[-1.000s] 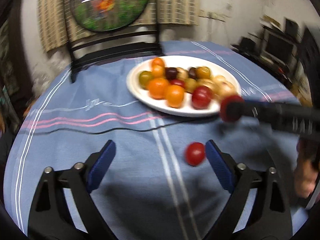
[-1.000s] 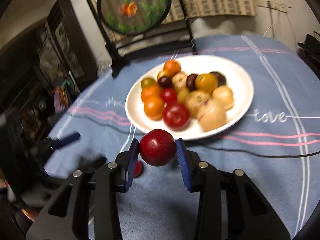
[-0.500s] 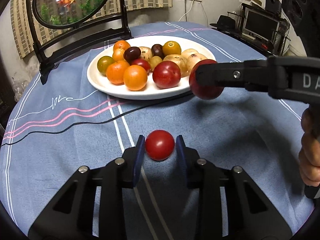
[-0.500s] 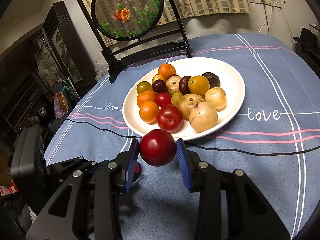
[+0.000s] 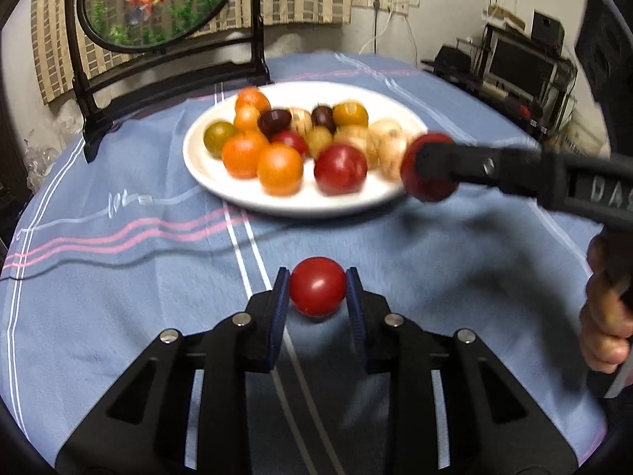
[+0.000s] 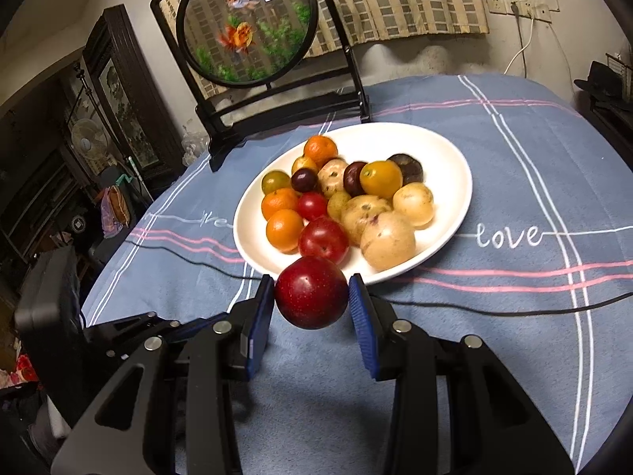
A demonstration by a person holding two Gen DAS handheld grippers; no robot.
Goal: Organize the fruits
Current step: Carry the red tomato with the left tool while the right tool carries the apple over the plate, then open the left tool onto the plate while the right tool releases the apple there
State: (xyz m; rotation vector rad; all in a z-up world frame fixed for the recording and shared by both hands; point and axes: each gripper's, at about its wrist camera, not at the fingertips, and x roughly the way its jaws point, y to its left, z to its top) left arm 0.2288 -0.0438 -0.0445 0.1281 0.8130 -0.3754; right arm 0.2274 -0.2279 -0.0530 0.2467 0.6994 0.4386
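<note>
Two grippers: we hold one in each hand, and each is clamped on a red fruit.
Left gripper point(image 5: 317, 291): we see its blue pads pressed against both sides of a small red tomato point(image 5: 317, 292), low over the blue tablecloth point(image 5: 118, 297); whether the tomato rests on the cloth or hangs just above it we cannot tell.
Right gripper point(image 6: 311, 297): our jaws grip a dark red plum point(image 6: 311, 293) on its left and right sides, and it hangs clear of the cloth just in front of the near rim of the white plate point(image 6: 455, 182).
Right gripper from the left camera: we see it reach in from the right edge with the plum at its tip, beside the plate's right side; a hand point(image 5: 607, 316) shows at the edge below it.
Plate: we count a heap of fruit on it, namely oranges, a red plum, a small red tomato, dark purple fruits and pale yellow-brown ones, touching one another.
Cloth: we read "love" stitched in white to the right of the plate, and a black cable point(image 6: 514, 308) runs across in front of it.
Behind the plate: we see a round fish picture in a black stand point(image 6: 245, 27) at the table's far edge.
</note>
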